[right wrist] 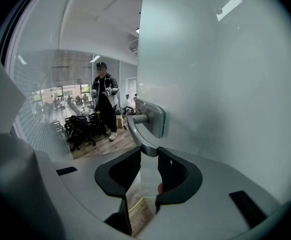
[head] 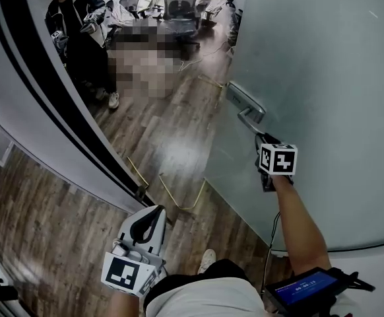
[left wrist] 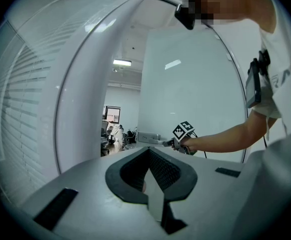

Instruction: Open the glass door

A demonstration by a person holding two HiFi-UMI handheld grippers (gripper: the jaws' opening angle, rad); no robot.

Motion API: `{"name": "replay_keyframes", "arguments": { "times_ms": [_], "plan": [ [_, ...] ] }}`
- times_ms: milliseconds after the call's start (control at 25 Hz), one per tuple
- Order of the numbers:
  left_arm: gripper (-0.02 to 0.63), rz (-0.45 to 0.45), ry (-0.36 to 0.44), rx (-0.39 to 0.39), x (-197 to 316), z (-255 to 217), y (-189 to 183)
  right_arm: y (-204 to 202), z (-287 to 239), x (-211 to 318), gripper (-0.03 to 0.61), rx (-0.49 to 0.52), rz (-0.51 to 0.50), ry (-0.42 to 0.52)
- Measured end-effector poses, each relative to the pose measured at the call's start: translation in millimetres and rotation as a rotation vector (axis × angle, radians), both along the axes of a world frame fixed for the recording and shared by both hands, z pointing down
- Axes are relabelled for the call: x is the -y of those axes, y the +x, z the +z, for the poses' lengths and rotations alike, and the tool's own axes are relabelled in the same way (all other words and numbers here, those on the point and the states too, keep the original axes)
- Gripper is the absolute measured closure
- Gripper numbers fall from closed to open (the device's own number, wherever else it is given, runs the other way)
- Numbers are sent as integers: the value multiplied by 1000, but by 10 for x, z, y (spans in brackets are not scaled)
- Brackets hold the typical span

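Note:
The frosted glass door stands ajar at the right, with a metal lever handle near its left edge. My right gripper reaches up to that lever's free end. In the right gripper view the curved handle runs down between the jaw tips, and my right gripper is shut on it. My left gripper hangs low near my waist, away from the door, shut with nothing in it. The left gripper view shows the left gripper with its tips together, and the door handle far ahead.
A curved glass wall with a black band borders the doorway on the left. Beyond it a person in a dark jacket stands near office chairs. Brass floor guides lie on the wooden floor below the door edge.

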State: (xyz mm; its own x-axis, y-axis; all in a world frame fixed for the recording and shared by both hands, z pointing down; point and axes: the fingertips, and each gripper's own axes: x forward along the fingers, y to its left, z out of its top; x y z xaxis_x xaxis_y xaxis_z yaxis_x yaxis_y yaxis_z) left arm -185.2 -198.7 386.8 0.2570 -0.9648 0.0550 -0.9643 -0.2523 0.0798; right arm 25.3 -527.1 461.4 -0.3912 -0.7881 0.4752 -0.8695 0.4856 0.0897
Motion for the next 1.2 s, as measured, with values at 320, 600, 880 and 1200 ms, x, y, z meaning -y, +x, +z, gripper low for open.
{"name": "replay_keyframes", "arguments": {
  "times_ms": [320,600,880,1200],
  "plan": [
    [614,-19,4,-9,-63,4,-43,58,-31,84,474,-18,17,8],
    [614,-10,10,-5,-57,-48,18,107,-76,120,472,27,39,15],
    [614,55,20,11,76,-102,105,161,-813,-121,472,136,51,228],
    [614,153,92,43,-232,-61,-91,-208,-1578,-1436,504,184,-34,474]
  ]
}}
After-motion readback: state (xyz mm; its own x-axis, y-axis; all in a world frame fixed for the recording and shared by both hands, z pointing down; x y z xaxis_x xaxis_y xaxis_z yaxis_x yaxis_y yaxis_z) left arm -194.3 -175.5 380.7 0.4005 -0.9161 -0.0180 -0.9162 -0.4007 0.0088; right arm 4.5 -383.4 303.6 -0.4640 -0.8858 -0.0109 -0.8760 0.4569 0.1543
